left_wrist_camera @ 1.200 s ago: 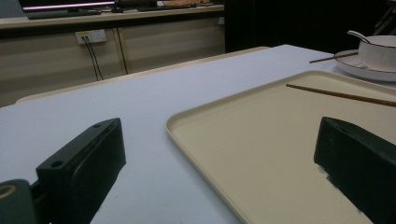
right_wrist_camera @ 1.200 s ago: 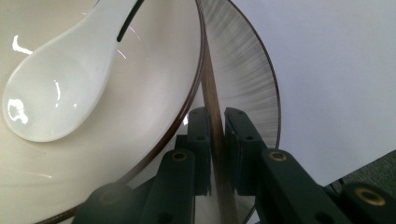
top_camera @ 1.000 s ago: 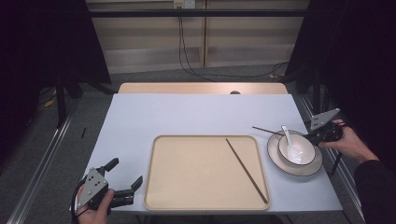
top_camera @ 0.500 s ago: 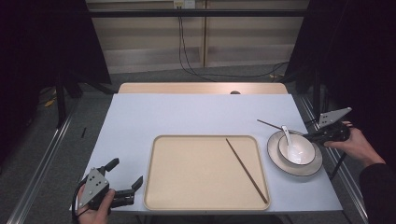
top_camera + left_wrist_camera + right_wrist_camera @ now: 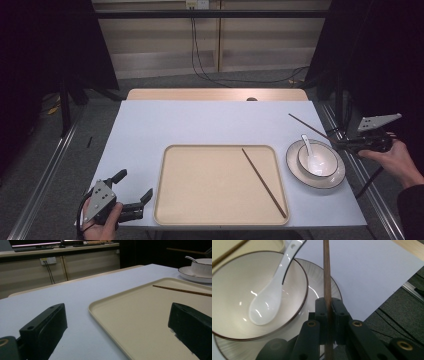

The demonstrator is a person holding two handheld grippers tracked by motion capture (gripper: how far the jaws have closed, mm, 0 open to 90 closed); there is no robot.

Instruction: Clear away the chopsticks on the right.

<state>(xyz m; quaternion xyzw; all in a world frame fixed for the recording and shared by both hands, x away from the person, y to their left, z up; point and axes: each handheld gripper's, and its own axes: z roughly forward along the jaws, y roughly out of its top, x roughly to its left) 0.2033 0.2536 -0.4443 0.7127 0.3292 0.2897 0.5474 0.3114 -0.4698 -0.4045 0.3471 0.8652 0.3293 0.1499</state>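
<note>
Left gripper (image 5: 134, 196): jaws apart, empty, on the counter (image 5: 210, 120) just left of the tray (image 5: 215, 210).
Tray chopstick (image 5: 264, 181): lay diagonally on the tray's right side.
Bowl (image 5: 317, 161): right of the tray, on a plate (image 5: 300, 172); the right gripper view showed the spoon (image 5: 270, 293) inside.
Right gripper (image 5: 328, 312): jaws clamped on a second chopstick (image 5: 307, 126), pointing away up-left.

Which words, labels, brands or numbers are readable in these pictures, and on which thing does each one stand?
None can be read.
Wall socket: a small yellow sticker beside it, too blurred to read.
Screens on the far counter: lit, but no text can be made out.
Tray, bowl, plate, spoon, both chopsticks, left gripper and right gripper: no print.
</note>
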